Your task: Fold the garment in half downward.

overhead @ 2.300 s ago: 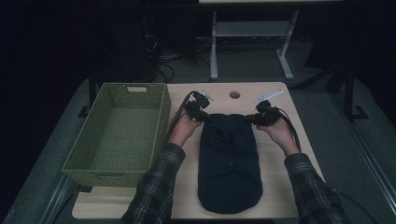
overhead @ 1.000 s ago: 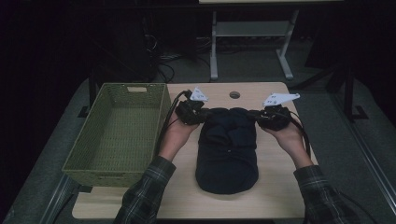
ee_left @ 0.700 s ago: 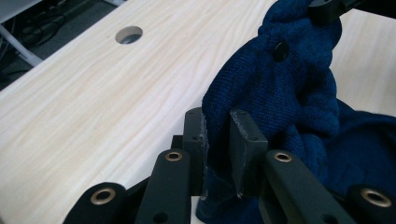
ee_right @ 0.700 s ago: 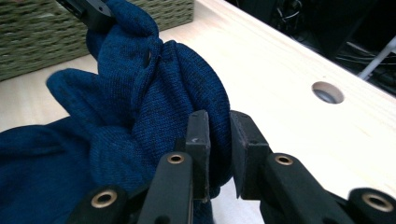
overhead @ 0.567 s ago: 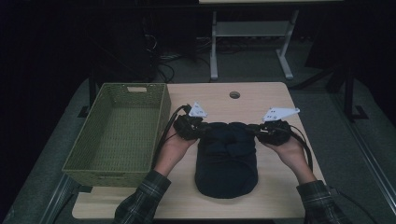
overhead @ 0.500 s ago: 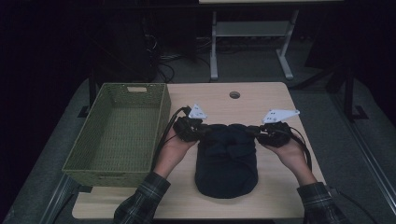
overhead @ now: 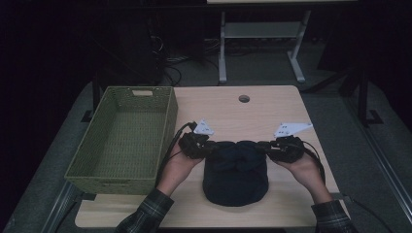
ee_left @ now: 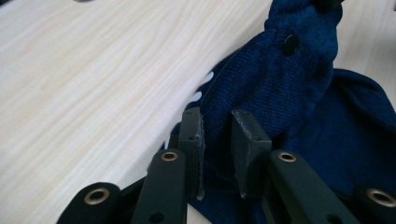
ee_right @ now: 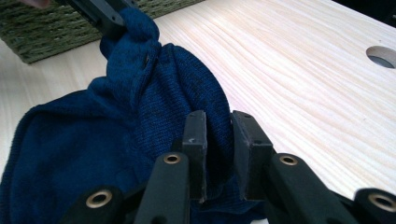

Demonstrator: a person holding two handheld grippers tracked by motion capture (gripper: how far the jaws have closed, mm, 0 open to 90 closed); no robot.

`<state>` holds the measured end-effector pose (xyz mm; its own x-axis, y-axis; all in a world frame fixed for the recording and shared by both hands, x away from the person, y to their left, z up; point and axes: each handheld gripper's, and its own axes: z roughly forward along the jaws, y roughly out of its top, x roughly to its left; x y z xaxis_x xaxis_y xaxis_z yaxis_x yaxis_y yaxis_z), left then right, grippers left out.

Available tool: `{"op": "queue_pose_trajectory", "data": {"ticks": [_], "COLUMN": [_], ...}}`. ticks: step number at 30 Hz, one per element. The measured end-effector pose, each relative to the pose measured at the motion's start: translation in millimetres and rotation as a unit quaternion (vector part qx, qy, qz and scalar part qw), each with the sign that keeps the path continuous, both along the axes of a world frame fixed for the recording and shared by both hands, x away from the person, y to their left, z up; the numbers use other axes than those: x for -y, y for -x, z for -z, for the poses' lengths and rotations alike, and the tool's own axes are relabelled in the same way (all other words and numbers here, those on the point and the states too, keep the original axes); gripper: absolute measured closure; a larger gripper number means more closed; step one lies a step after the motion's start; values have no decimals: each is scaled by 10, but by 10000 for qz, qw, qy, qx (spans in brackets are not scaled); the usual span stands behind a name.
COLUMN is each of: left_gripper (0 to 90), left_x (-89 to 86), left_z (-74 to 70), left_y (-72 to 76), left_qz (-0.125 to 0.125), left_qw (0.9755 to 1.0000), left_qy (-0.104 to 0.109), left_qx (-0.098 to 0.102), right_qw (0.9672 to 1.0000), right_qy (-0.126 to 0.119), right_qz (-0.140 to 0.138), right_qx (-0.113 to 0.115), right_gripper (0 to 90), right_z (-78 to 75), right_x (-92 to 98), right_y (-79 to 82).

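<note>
Far end of navy knit garment (overhead: 236,170) folded back toward near hem; left gripper (ee_left: 217,135) and right gripper (ee_right: 218,135) clamped on corners, jaws just easing open. Release likely next.

A dark navy knitted garment (overhead: 236,174) lies folded on the bench (overhead: 252,109), just right of the green woven basket (overhead: 124,138). Its near part rests flat and rounded; its far edge is bunched up and lifted into two humps, with a small dark button (ee_left: 290,43) showing on the raised fold.
</note>
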<state>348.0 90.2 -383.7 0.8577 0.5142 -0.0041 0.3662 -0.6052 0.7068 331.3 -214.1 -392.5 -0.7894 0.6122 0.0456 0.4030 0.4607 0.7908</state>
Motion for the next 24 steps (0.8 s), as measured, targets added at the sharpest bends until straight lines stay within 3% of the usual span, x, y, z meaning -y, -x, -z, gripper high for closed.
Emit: {"op": "queue_pose_trajectory", "data": {"ticks": [8, 16, 24], "left_gripper": [731, 697, 689], "left_x": [-32, -68, -70], "left_z": [51, 77, 119], "left_y": [126, 297, 429], "left_qz": [110, 257, 375], "left_qw": [9997, 9993, 9983], "left_qy": [89, -27, -81], "left_qx": [-203, -288, -444], "right_qw": [9999, 9997, 9991], "right_qy": [-70, -79, -145], "right_qz": [-74, -217, -285], "right_qx": [-120, -123, -282], "right_gripper": [738, 714, 703], "right_z": [69, 136, 215], "right_x": [14, 16, 22], "right_y": [142, 292, 466]}}
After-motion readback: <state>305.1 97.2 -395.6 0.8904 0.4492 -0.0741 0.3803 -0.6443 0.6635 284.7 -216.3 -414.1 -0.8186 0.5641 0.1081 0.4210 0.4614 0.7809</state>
